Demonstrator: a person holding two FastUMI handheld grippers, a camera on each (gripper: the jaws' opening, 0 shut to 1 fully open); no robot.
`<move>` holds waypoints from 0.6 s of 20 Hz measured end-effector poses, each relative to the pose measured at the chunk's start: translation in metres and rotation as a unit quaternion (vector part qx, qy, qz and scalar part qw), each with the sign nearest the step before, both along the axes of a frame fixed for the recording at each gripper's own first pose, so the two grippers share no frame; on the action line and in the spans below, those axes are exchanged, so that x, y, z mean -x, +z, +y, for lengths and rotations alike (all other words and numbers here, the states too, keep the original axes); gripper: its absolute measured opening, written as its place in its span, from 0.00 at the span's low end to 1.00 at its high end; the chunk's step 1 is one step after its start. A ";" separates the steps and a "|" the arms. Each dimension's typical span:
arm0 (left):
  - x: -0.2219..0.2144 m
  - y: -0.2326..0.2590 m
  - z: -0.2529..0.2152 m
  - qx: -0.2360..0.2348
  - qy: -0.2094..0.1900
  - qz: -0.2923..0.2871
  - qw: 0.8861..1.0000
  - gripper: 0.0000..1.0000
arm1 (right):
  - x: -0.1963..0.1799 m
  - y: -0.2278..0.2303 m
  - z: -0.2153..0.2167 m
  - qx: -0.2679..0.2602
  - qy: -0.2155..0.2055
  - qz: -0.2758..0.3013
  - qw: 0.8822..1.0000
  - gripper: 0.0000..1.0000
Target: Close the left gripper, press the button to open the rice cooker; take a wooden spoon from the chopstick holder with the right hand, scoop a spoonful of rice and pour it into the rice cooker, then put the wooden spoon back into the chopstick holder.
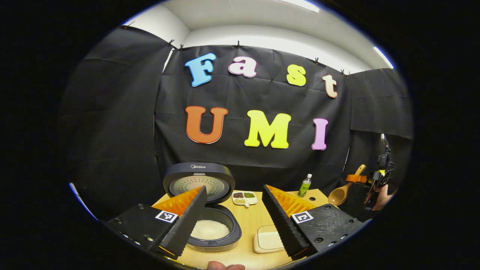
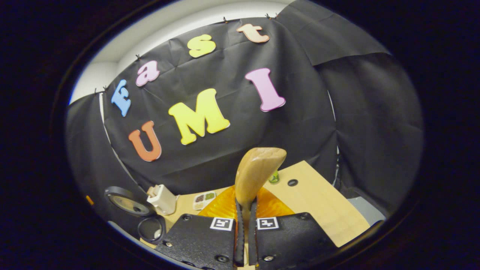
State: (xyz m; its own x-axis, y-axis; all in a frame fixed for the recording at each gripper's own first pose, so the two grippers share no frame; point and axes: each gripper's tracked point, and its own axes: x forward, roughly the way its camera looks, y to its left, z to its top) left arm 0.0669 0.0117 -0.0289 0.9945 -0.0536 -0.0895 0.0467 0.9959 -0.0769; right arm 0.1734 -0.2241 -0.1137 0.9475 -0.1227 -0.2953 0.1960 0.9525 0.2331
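Observation:
In the left gripper view the rice cooker (image 1: 198,180) stands with its lid raised, and white rice lies in its pot (image 1: 210,229). My left gripper (image 1: 234,187) is open above the table, its fingers spread to either side of the pot and a shallow dish of rice (image 1: 267,240). At the far right my right gripper (image 1: 360,179) holds the wooden spoon (image 1: 338,195) in the air, bowl tilted down to the left. In the right gripper view my right gripper (image 2: 245,205) is shut on the wooden spoon (image 2: 258,170), which sticks up ahead. The open cooker (image 2: 131,204) sits far left.
A small divided tray of beans (image 1: 244,197) and a green bottle (image 1: 304,185) stand at the back of the wooden table (image 1: 251,221). A white boxy object (image 2: 162,198) sits beside the cooker. The table (image 2: 318,198) has a small hole (image 2: 292,182) near its back right corner.

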 end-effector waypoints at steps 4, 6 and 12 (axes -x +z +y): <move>-0.006 0.008 0.004 0.019 0.021 0.000 1.000 0.95 | -0.028 -0.061 -0.032 0.025 -0.016 0.035 0.999 0.10; -0.008 0.008 0.005 0.022 0.034 0.003 0.999 0.95 | -0.041 -0.089 -0.043 0.033 -0.024 0.051 0.998 0.10; -0.008 -0.003 0.002 0.005 0.055 0.025 0.998 0.95 | -0.061 -0.156 -0.055 0.024 -0.035 0.097 0.994 0.12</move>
